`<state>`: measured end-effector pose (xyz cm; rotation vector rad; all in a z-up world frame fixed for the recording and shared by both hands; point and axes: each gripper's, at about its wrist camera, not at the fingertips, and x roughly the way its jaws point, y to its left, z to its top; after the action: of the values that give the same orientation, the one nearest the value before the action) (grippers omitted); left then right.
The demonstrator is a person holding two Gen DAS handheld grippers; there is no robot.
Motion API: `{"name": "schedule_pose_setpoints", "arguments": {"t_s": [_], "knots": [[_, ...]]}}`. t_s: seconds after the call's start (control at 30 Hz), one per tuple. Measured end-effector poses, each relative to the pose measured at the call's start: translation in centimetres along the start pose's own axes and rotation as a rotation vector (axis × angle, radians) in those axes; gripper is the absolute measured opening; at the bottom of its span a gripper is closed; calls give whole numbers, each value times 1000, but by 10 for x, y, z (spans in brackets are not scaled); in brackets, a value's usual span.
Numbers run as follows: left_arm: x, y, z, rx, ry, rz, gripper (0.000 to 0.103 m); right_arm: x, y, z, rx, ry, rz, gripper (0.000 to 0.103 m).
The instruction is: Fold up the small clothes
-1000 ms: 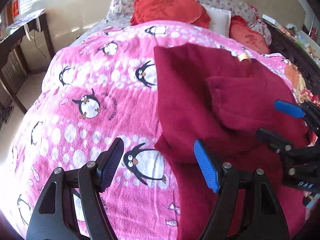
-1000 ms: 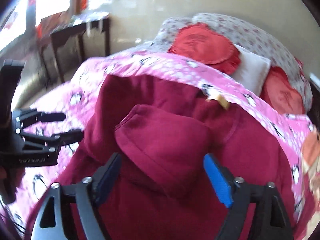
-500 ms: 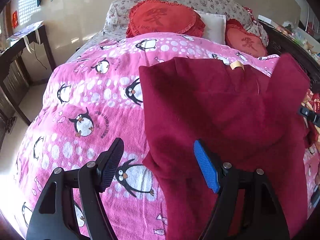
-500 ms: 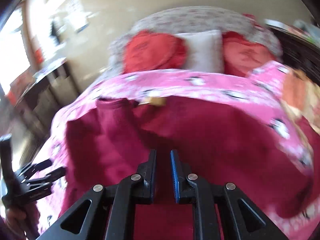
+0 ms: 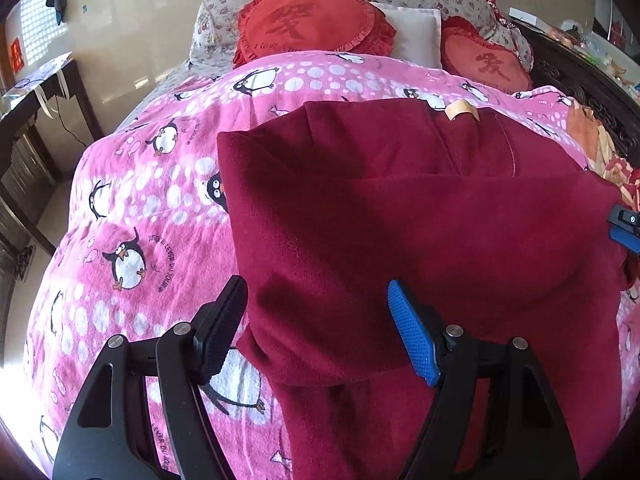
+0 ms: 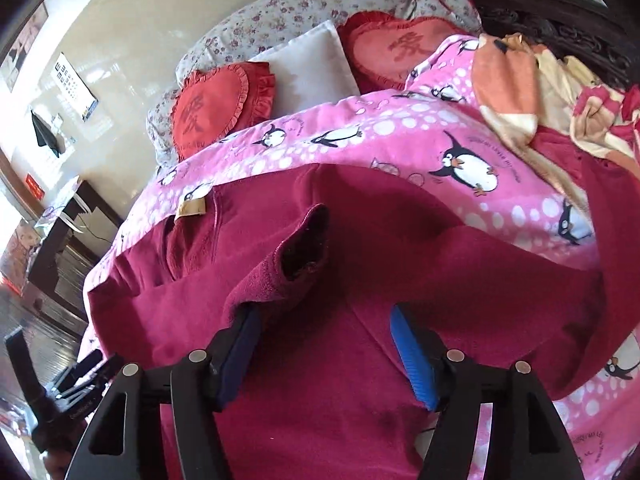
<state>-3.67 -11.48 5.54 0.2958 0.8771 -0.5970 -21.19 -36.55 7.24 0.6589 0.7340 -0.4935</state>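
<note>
A dark red garment [image 5: 400, 216] lies spread on the pink penguin blanket [image 5: 152, 200], with a tan label [image 5: 460, 111] at its far edge. A sleeve is folded across its body. My left gripper [image 5: 316, 328] is open, hovering over the garment's near left edge. My right gripper [image 6: 324, 344] is open above the garment [image 6: 360, 400]; a sleeve cuff [image 6: 304, 248] drapes against its left finger [image 6: 236, 356]. The right gripper's tip shows at the right edge of the left wrist view [image 5: 624, 228]. The left gripper shows at the lower left of the right wrist view [image 6: 76, 384].
Red heart cushions [image 5: 312, 24] and a white pillow [image 5: 412, 36] lie at the head of the bed. An orange patterned blanket [image 6: 532, 92] lies at the right. A dark desk [image 5: 36, 96] stands left of the bed, and a dark carved bed frame [image 5: 580, 80] runs along the right.
The right gripper carried the sleeve across to the right, then opened and let go. The left gripper shifted right, closer over the garment's edge.
</note>
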Motion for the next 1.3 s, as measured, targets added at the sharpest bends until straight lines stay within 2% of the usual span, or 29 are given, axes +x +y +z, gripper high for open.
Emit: {"name": "schedule_pose_setpoints", "arguments": {"t_s": [0.03, 0.1, 0.17, 0.33, 0.4, 0.43, 0.47, 0.5, 0.53, 0.57, 0.63, 0.7, 0.77, 0.83, 0.9, 0.97, 1.0, 1.03, 1.1, 1.23, 1.3], "knots": [[1, 0, 1, 0, -2, -4, 73, -3, 1, 1, 15, -15, -12, 65], [2, 0, 2, 1, -5, -10, 73, -18, -10, 1, 53, -61, -100, 65], [4, -3, 3, 0, -9, -17, 73, -27, -17, 0, 71, -92, -133, 65], [8, -9, 6, -6, -11, -29, 73, -33, -19, 3, 87, -126, -84, 65], [13, -13, 6, 0, 4, -20, 73, -20, -7, 6, 27, -89, -75, 65], [14, -14, 6, 1, 9, -17, 73, -9, -1, 7, -13, -55, -59, 60], [15, -15, 6, 2, 12, -17, 73, 1, 4, 6, -45, -35, -46, 35], [14, -15, 6, 2, 11, -20, 73, 13, 9, 5, -82, -12, -44, 22], [12, -15, 6, 3, 7, -27, 73, 24, 14, 3, -120, 16, -80, 14], [10, -15, 7, 4, 1, -34, 73, 25, 17, 1, -138, 7, -103, 9], [9, -15, 6, 7, -7, -39, 73, 15, 18, 0, -148, -30, -83, 9], [13, -17, 6, 11, 2, -42, 73, 8, 17, -2, -160, -45, -104, 9], [19, -20, 5, 10, 18, -32, 73, 14, 10, -5, -151, -22, -135, 9], [19, -23, 4, 9, 21, -35, 73, 23, 0, -7, -115, 17, -126, 9], [15, -23, 3, 7, 11, -47, 73, 12, -8, -2, -81, 5, -84, 23], [12, -22, 3, 7, 11, -54, 73, -10, -21, 6, -55, -69, -130, 68], [11, -22, 3, 7, 10, -56, 73, -23, -30, 9, -41, -125, -181, 76], [9, -21, 3, 5, 7, -56, 73, -37, -43, 15, -24, -183, -258, 79], [7, -20, 2, -2, 9, -57, 73, -47, -65, 25, -2, -211, -383, 79], [5, -20, 0, -13, 18, -67, 73, -31, -116, 49, 37, -137, -559, 79], [4, -22, -2, -6, 23, -65, 73, -15, -135, 56, 31, -83, -598, 79]]}}
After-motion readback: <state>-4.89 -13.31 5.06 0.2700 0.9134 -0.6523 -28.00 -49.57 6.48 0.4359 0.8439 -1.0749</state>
